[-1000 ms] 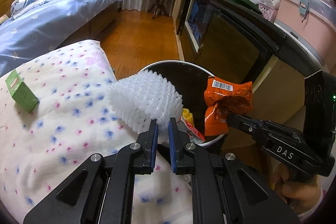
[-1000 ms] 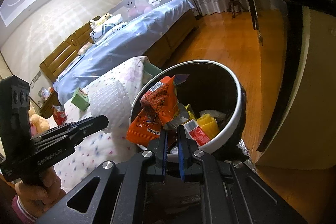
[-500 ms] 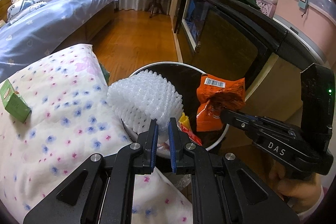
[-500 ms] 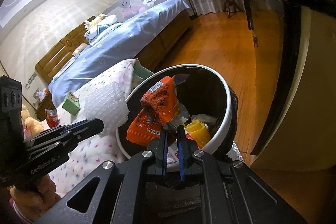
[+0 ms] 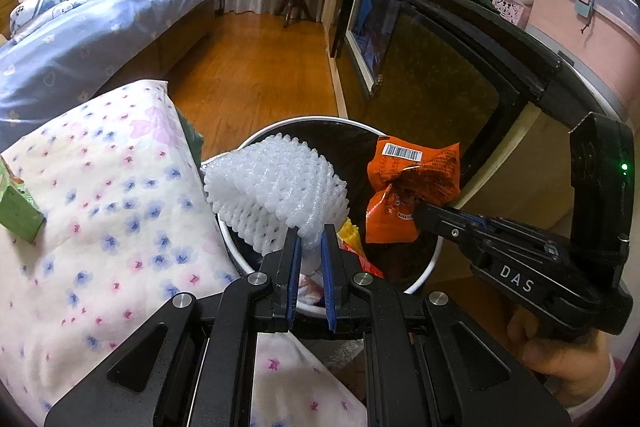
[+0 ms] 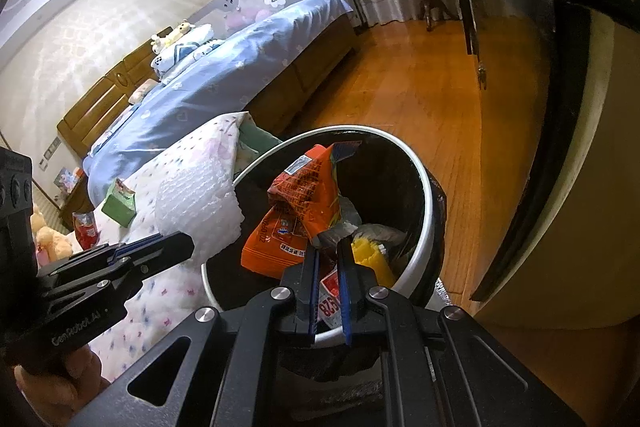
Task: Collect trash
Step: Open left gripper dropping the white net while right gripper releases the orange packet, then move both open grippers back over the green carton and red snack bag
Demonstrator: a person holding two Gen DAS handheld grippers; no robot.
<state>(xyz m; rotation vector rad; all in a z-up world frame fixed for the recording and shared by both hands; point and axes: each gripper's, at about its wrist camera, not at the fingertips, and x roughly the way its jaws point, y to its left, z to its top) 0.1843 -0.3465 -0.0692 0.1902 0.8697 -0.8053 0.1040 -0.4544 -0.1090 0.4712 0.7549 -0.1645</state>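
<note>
Pinching white foam (image 5: 276, 187) with the left gripper (image 5: 311, 241), jaws squeezed tight on its lower corner, holding it just over the near-left rim of the bin (image 5: 424, 267). Clamping an orange wrapper (image 6: 304, 211) with the right gripper (image 6: 327, 247), dangling it right above the bin's open mouth. Sitting just ahead and below both grippers, already holding yellow and red scraps. Lying well off to the left on the flowery quilt (image 5: 100, 207): green box (image 5: 18, 211).
</note>
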